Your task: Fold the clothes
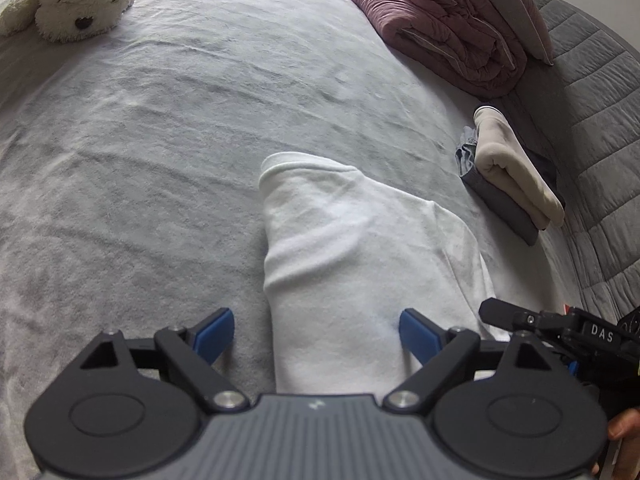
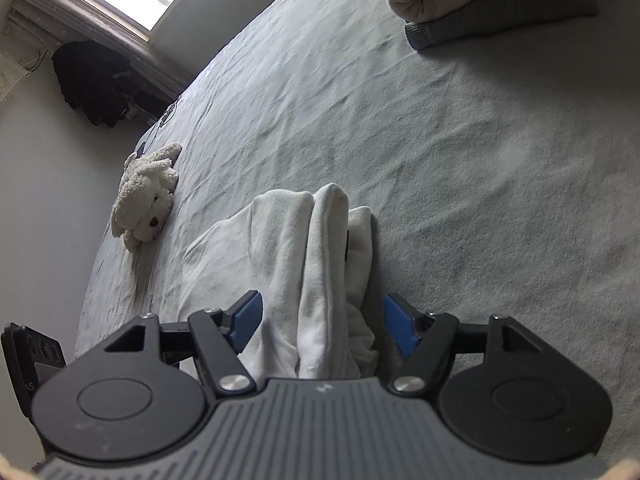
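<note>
Both grippers, left gripper (image 1: 316,336) and right gripper (image 2: 322,326), gape wide, gripping nothing, straddling the white garment (image 1: 352,264) on the bed (image 1: 160,160).

1. A white garment (image 1: 360,248), soft and fleecy, lies folded lengthwise on the bed, running forward from between the left tool's spread blue pads.
2. Its far end shows a stitched hem, rounded and slightly raised.
3. In the right wrist view the same white garment (image 2: 320,264) bunches into upright ridges between that tool's open pads.
</note>
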`<state>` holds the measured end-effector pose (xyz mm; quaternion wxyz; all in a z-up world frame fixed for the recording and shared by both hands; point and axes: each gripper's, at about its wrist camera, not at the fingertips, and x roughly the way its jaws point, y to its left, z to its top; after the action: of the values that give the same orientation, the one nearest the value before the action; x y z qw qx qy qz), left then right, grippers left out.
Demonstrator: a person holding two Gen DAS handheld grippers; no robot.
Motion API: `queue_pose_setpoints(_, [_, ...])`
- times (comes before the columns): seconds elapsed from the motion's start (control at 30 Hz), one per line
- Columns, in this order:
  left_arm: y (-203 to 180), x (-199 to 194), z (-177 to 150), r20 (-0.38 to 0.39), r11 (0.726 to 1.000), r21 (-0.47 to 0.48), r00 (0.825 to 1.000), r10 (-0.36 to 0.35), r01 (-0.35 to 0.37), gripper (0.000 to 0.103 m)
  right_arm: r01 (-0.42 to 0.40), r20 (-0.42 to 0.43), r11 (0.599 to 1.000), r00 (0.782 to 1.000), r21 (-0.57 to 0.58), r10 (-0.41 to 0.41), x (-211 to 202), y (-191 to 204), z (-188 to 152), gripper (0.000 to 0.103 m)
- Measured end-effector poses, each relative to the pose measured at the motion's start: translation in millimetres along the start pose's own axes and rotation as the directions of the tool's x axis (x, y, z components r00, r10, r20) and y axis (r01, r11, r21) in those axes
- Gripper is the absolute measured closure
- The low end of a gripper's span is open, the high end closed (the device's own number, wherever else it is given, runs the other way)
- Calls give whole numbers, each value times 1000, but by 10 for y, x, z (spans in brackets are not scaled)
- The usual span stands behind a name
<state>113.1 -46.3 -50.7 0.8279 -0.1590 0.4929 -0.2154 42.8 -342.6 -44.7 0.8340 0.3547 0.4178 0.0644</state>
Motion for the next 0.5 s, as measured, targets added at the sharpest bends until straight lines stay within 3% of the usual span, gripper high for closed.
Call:
queue_pose_setpoints(0.13, [121, 29, -1, 19, 993, -58, 994, -103, 104, 14, -40, 0, 999, 999, 30, 40, 55, -46, 26, 32])
queue_pose_setpoints(0.33, [245, 63, -24, 53, 977, -115, 984, -172, 177, 19, -96, 2, 994, 995, 55, 96, 176, -97, 22, 32])
queue_pose_setpoints(0.5, [308, 102, -60, 85, 965, -157, 977, -197, 208, 30, -121, 15, 991, 993, 64, 120, 254, -99, 1, 31])
